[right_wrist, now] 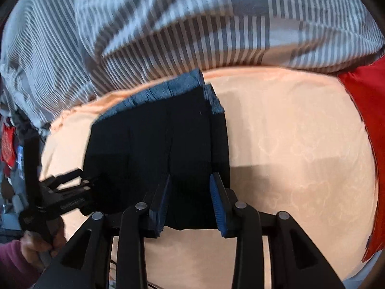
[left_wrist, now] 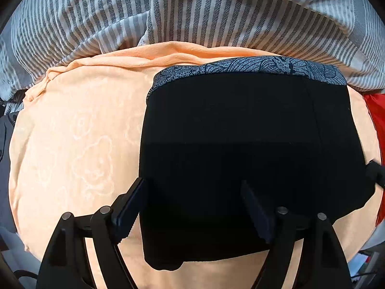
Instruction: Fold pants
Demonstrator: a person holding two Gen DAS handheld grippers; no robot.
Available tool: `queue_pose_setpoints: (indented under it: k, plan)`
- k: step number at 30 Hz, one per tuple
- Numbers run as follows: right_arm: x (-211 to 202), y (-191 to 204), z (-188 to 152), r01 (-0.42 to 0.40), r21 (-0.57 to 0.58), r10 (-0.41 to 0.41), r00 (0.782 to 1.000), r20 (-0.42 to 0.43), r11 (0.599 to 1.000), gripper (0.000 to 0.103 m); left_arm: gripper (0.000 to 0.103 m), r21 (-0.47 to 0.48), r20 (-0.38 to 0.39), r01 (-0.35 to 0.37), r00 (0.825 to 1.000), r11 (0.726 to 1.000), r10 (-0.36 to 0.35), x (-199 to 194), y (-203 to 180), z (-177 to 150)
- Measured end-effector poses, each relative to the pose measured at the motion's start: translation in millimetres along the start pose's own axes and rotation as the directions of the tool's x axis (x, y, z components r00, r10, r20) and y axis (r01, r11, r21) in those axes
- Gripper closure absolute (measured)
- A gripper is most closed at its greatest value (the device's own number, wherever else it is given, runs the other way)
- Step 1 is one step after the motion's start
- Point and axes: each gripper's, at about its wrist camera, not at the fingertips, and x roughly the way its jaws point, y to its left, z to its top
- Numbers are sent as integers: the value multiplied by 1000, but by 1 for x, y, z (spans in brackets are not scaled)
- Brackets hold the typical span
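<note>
Your black pants (left_wrist: 240, 149) lie folded into a compact block on the peach sheet (left_wrist: 77, 132), so both the left tool (left_wrist: 195, 207) and right tool (right_wrist: 190, 200) hover spread at their near edge, gripping nothing.

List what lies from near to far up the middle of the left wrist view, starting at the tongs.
Open left tongs → folded black fabric pants → their blue-grey patterned waistband → peach embossed bed sheet → grey-and-white striped blanket.

left gripper (left_wrist: 195, 187) jaws apart, right gripper (right_wrist: 190, 180) jaws apart
</note>
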Motion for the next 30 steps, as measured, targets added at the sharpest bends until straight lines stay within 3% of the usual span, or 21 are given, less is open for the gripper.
queue_pose_setpoints:
  k: [3, 13, 16, 19, 30]
  plan:
    - [11, -13, -5, -21, 72, 23, 999, -27, 997, 66, 22, 7, 0, -2, 1000, 1000, 2, 0, -1, -1]
    - [19, -3, -12, 65, -73, -65, 998, 7, 995, 64, 21, 8, -9, -14, 1000, 1000, 14, 2, -5, 0]
    - [19, 1, -14, 102, -100, -100, 995, 24, 990, 61, 13, -10, -17, -17, 1000, 1000, 17, 6, -2, 1]
    - [16, -1, -15, 97, -76, -95, 995, 29, 992, 60, 13, -39, -29, 7, 1000, 999, -8, 8, 4, 2]
    - [-7, -17, -30, 136, 4, -136, 990, -40, 991, 60, 13, -10, -46, -34, 998, 999, 34, -8, 15, -11]
